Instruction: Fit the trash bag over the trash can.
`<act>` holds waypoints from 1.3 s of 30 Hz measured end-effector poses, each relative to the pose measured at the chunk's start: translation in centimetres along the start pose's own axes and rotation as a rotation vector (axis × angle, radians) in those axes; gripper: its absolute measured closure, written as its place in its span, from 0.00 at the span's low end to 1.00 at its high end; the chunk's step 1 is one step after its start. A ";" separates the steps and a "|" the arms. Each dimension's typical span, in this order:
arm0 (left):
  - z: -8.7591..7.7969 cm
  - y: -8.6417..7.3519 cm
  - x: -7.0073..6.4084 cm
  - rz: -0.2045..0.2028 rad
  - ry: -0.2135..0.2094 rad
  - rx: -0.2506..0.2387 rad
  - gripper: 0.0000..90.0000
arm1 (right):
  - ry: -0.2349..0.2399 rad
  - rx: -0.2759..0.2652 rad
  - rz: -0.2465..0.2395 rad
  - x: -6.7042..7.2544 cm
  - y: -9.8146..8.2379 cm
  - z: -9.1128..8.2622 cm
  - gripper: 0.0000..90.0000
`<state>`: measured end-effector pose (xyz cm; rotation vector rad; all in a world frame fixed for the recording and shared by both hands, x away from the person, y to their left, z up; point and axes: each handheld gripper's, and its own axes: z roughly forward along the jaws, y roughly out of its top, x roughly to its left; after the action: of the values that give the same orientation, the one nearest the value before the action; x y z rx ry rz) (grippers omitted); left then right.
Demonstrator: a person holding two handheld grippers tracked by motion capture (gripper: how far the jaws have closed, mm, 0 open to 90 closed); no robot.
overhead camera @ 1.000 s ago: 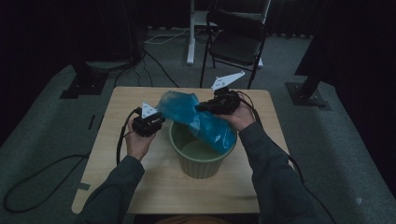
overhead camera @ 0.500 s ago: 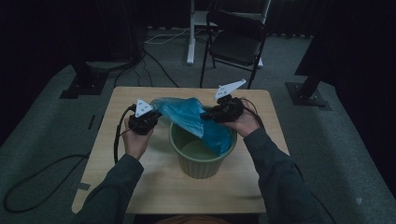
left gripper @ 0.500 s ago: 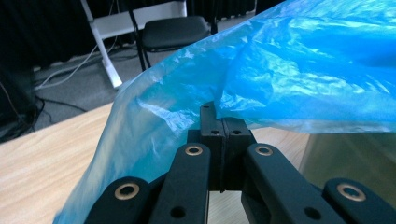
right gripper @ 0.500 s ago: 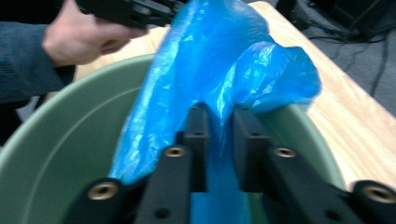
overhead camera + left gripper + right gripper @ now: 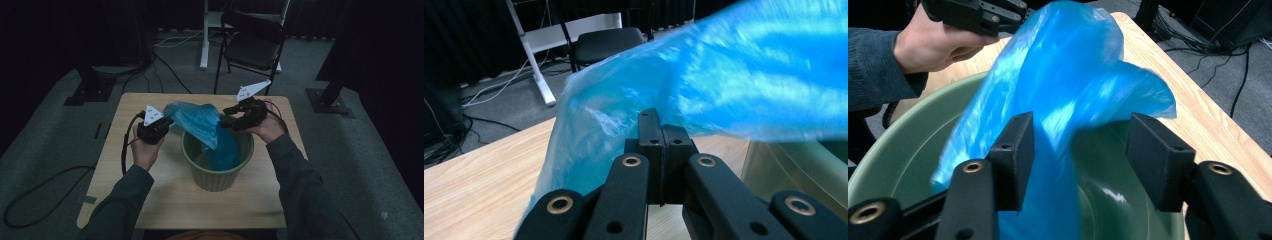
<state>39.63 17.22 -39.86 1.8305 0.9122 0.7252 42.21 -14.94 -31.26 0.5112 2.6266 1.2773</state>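
Since the earlier frames the right gripper [image 5: 231,117] has let go: its fingers [image 5: 1013,150] have just been opening and now stand wide apart, the blue plastic bag [image 5: 200,122] hanging loose between them without being pinched. The bag has slumped lower, its right part draping into the green bin [image 5: 217,172] at mid-tabletop [image 5: 150,200].

Left gripper [image 5: 167,125], left of the bin's far rim: fingers [image 5: 651,142] clamped shut on the bag's left edge.

Key relation: the bag's long axis runs from the left grip down and right into the bin. The free edge lies just ahead of the right fingers, over the bin's far rim, so the right hand is nearer for re-gripping it.
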 end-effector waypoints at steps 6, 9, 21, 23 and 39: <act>-0.1 0.1 -0.5 0.016 -0.018 -0.013 1.00 | -0.031 -0.023 0.032 -0.5 0.4 0.4 0.50; -0.1 0.2 -0.8 0.021 -0.027 -0.019 1.00 | -0.038 -0.021 0.035 -0.5 0.5 0.8 0.50; -0.7 0.6 -2.4 0.057 -0.078 -0.057 1.00 | -0.035 0.079 0.034 -1.0 2.1 5.2 0.83; -0.8 0.6 -2.5 0.060 -0.080 -0.058 1.00 | -0.029 0.089 0.036 -0.9 2.0 5.2 0.88; -3.4 -0.6 -1.9 0.017 -0.103 -0.065 0.82 | -0.054 0.061 0.001 0.9 -0.6 2.3 1.00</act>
<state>35.71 17.50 -39.27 1.8028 0.7979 0.6572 41.92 -13.27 -33.18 0.5493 2.6272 1.1701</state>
